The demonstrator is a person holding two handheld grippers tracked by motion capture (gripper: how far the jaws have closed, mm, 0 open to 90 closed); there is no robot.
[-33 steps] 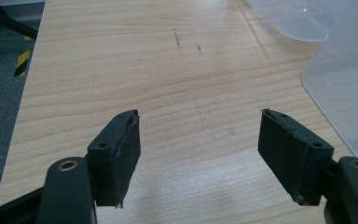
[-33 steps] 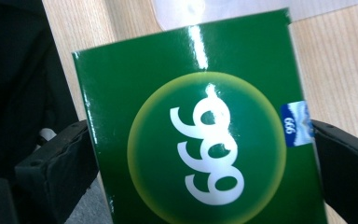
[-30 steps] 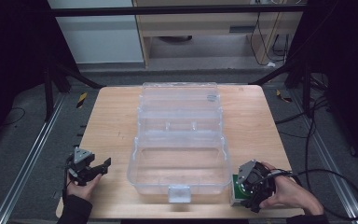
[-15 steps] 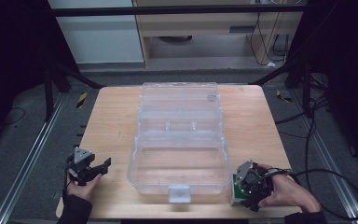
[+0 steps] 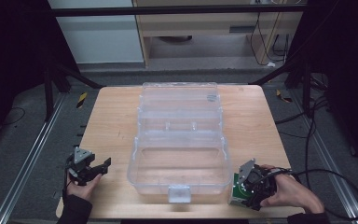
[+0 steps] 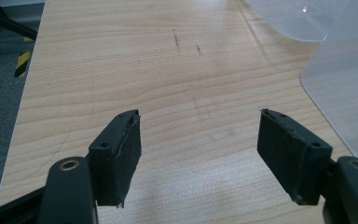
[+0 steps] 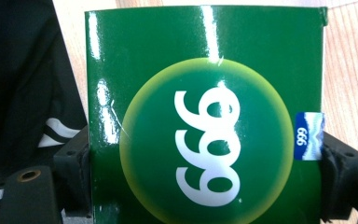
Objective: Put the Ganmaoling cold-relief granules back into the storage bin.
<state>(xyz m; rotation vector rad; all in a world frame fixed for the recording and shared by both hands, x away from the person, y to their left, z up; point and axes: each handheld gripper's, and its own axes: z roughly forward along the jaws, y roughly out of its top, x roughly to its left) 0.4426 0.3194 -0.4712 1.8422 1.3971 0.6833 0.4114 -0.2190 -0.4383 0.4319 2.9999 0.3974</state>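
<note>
A clear plastic box (image 5: 179,154) with its lid laid open toward the back sits in the middle of the wooden table (image 5: 112,116). At the front right corner my right gripper (image 5: 242,189) is shut on a green box (image 5: 237,190). In the right gripper view the green box (image 7: 205,116) shows a yellow-rimmed circle with white "999", with a jaw pressed against each side. My left gripper (image 5: 95,169) rests open near the front left edge. Its black pads (image 6: 121,149) stand wide apart over bare wood, with nothing between them.
The clear plastic box's corner (image 6: 345,79) lies to the right of my left gripper. Dark metal frame rails (image 5: 23,154) run along both sides of the table. A cable (image 5: 335,182) trails from the right gripper over the grey floor.
My right gripper with the green box has shifted slightly toward the front edge. The left gripper has stayed put.
</note>
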